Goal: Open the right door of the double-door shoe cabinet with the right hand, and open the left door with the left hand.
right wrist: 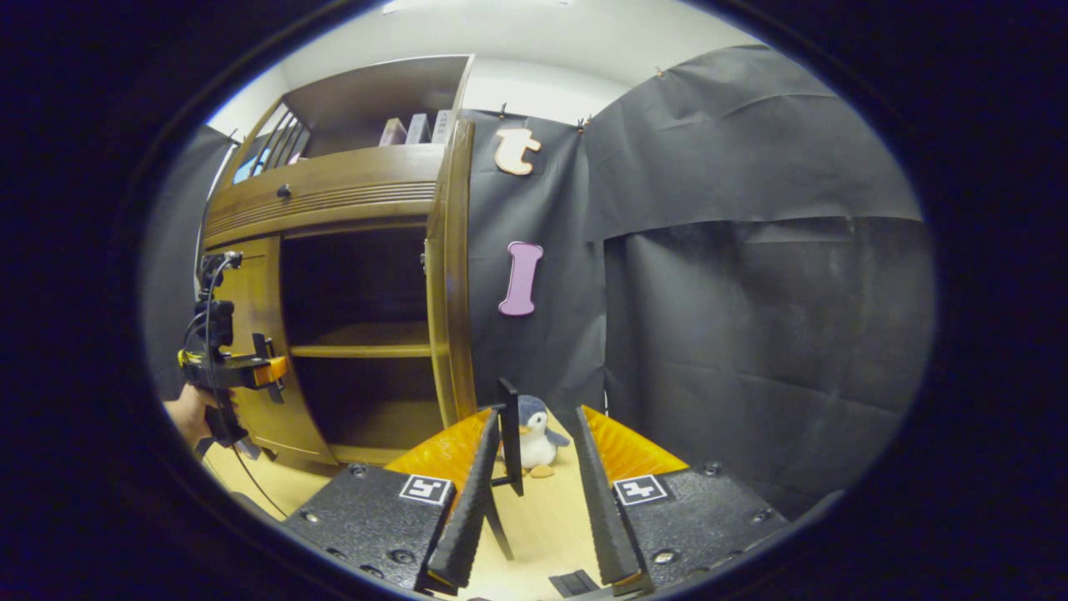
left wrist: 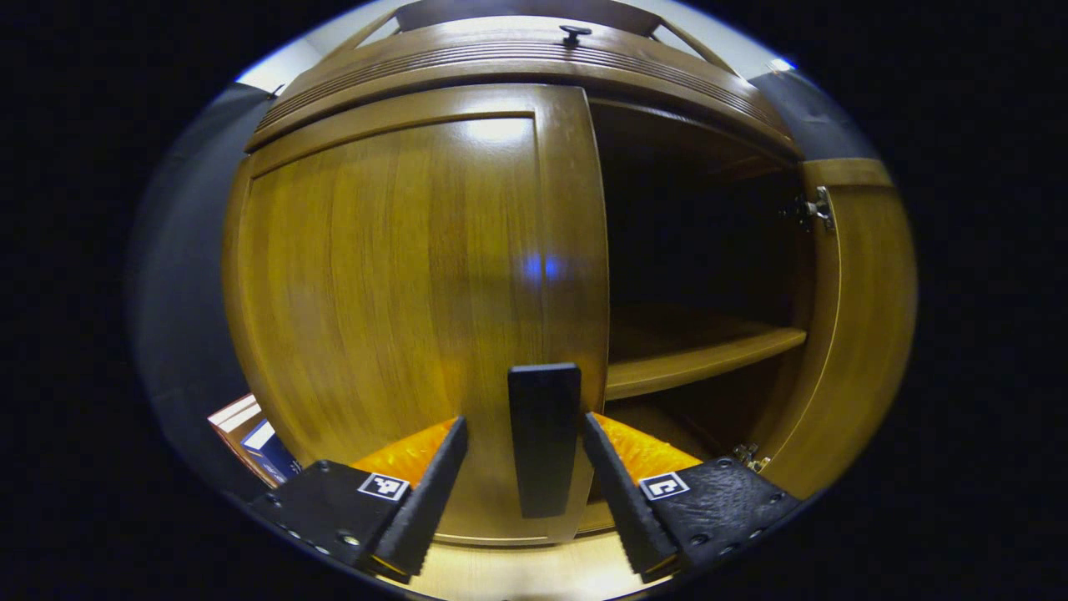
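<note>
Here the shoe cabinet (left wrist: 517,63) stands with its left door (left wrist: 400,309) closed and its right door (left wrist: 859,334) swung open. One handle (left wrist: 544,438), a dark upright bar at the left door's free edge, sits between the fingers of the left tool (left wrist: 524,492), whose jaws are spread wide and apart from it. Inside the open half, one shelf (left wrist: 701,359) splits the space into two dark compartments; I cannot tell what they hold. In the right gripper view, the right tool (right wrist: 534,501) also gapes wide, empty, with the right door's handle (right wrist: 509,434) just ahead of it and one plush penguin (right wrist: 534,438) behind. A hand (right wrist: 193,416) holds the left tool there.
</note>
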The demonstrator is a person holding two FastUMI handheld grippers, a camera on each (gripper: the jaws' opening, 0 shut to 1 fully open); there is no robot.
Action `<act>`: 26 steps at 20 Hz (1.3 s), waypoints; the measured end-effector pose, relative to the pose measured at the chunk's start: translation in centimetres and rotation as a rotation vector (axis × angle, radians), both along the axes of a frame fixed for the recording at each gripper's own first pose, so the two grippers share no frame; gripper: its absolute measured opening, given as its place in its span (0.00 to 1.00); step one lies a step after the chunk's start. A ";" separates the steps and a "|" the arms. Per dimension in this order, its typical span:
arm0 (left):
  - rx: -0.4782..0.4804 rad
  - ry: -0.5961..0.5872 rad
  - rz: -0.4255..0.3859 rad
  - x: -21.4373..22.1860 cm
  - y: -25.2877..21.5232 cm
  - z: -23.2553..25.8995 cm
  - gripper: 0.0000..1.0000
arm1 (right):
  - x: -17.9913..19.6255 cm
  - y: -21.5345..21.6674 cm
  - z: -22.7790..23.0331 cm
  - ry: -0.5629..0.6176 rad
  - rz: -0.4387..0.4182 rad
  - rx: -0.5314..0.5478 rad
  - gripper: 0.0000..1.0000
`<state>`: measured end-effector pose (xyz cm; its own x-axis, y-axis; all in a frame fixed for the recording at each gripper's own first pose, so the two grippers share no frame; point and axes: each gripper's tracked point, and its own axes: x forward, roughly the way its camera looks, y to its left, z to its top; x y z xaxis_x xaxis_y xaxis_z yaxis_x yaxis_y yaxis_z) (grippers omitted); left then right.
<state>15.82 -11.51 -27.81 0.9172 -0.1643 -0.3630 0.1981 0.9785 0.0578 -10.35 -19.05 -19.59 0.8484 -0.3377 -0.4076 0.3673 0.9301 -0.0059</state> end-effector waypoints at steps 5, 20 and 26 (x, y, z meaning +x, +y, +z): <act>-0.030 -0.005 -0.023 0.1 -1.1 0.2 0.53 | -0.4 0.3 0.3 0.008 0.002 -0.016 0.60; -0.061 0.006 -0.026 -2.6 0.0 0.8 0.19 | -0.7 5.3 -0.1 0.030 0.105 0.031 0.60; -0.063 0.018 -0.013 -5.7 1.1 1.4 0.19 | 0.7 8.0 -0.9 0.040 0.182 0.068 0.58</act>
<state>10.15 -10.42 -26.40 0.9084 -0.1991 -0.3677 0.2111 0.9774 -0.0077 -9.68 -11.06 -20.51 0.8755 -0.1510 -0.4590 0.1943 0.9798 0.0484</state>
